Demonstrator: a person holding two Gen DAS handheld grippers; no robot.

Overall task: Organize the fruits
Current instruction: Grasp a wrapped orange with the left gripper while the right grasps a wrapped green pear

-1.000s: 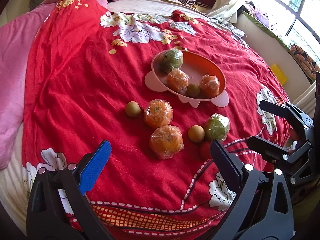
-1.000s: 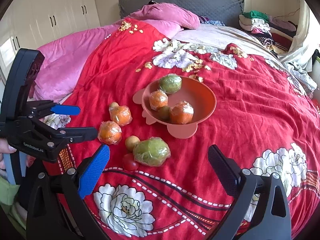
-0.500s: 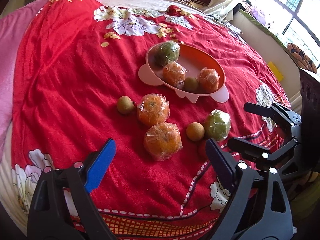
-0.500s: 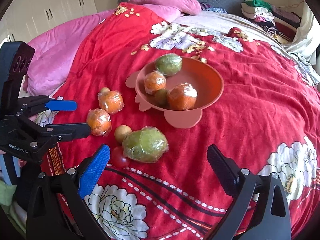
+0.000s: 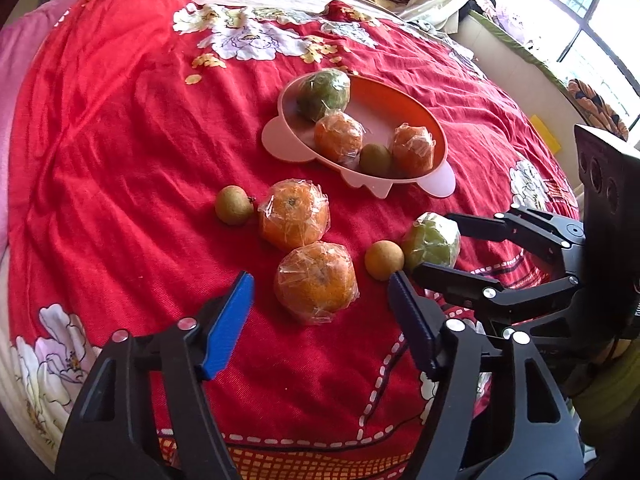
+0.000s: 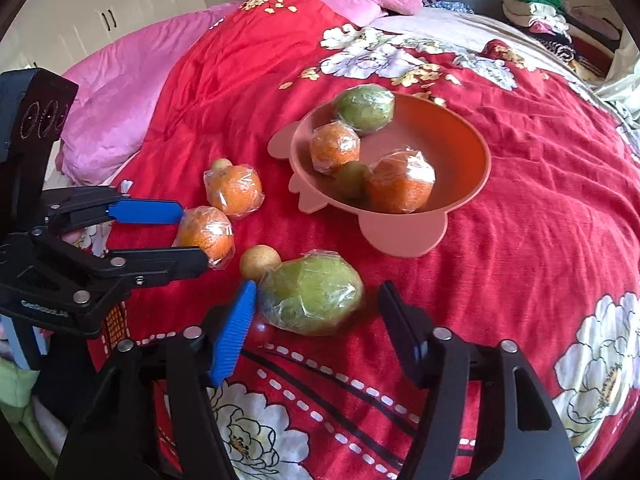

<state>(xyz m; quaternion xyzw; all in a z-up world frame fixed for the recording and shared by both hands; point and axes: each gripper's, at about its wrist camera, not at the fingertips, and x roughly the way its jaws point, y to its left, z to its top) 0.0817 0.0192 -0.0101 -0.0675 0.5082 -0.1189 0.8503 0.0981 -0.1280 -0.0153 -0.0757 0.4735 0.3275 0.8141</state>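
A pink bowl (image 5: 400,100) (image 6: 468,136) on the red bedspread holds two wrapped oranges, a wrapped green fruit and a small kiwi. Loose on the bedspread lie two wrapped oranges (image 5: 316,280) (image 5: 294,214), a wrapped green fruit (image 6: 312,294) (image 5: 432,240), a small tan fruit (image 5: 383,260) (image 6: 260,262), a kiwi (image 5: 233,210) and a small red fruit (image 6: 260,330). My left gripper (image 5: 320,304) is open, its fingers either side of the near orange. My right gripper (image 6: 316,312) is open around the green fruit.
The red floral bedspread (image 5: 120,160) covers the bed. A pink quilt (image 6: 132,92) and pillow lie at the left and back. Folded clothes (image 6: 552,12) sit at the far right. A window ledge (image 5: 520,52) runs along the right of the bed.
Both grippers have moved forward and down toward the loose fruit. The left now brackets the near orange, the right the green fruit. No fruit has moved.
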